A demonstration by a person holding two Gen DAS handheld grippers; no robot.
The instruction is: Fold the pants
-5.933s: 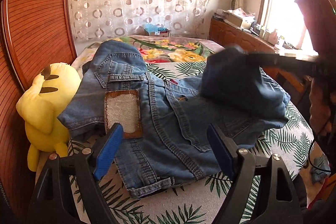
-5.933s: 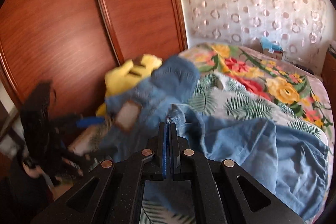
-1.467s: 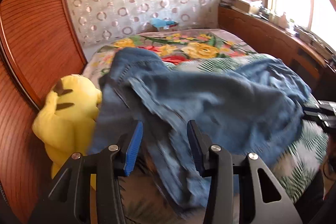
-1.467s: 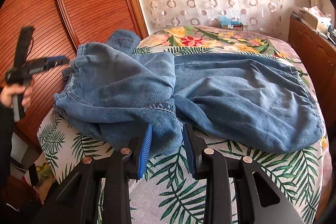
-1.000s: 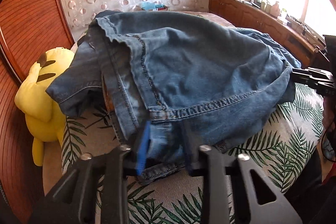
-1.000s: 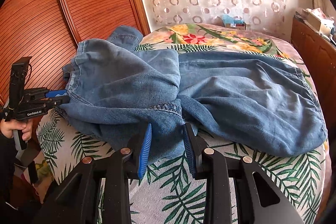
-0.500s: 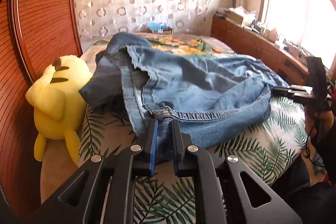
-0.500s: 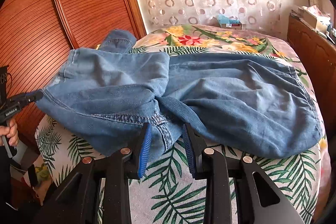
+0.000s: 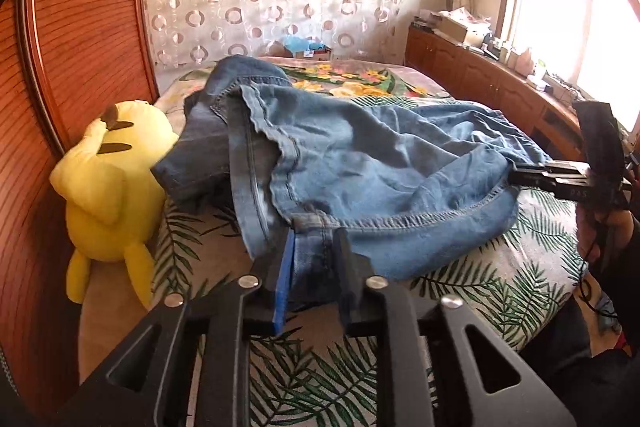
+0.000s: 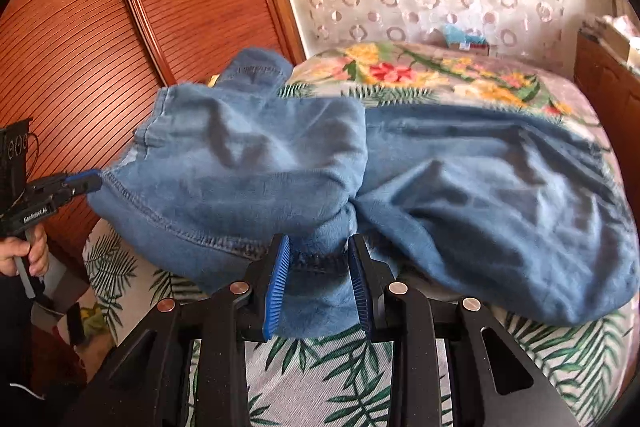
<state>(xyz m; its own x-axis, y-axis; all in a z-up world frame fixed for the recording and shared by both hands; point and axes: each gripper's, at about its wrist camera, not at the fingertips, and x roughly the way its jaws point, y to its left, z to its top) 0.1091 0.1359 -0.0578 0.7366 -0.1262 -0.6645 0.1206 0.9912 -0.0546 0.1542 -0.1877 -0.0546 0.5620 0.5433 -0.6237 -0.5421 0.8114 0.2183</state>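
jeans [image 9: 380, 163]: 1 | plush toy [image 9: 108, 187]: 1 | bed [image 9: 500, 279]: 1 | claws: 2 — left claw [image 9: 314, 267], right claw [image 10: 320, 279]

Pants [image 9: 360, 163] across the bed [image 9: 500, 275], plush toy [image 9: 108, 179] at their left.

The pants [image 10: 460, 187] cover most of the bed [image 10: 320, 379], hiding the spread beneath, and smear with blur at 10 o'clock in the right wrist view. Denim fills both gripper gaps, so pad contact cannot be judged. The plush toy [image 9: 108, 187] is partly behind the pants at 9 o'clock. Small items on the desk [image 9: 492, 83] by the window are unreadable. The person's hand [image 10: 28, 253] is cut off at 9 o'clock.
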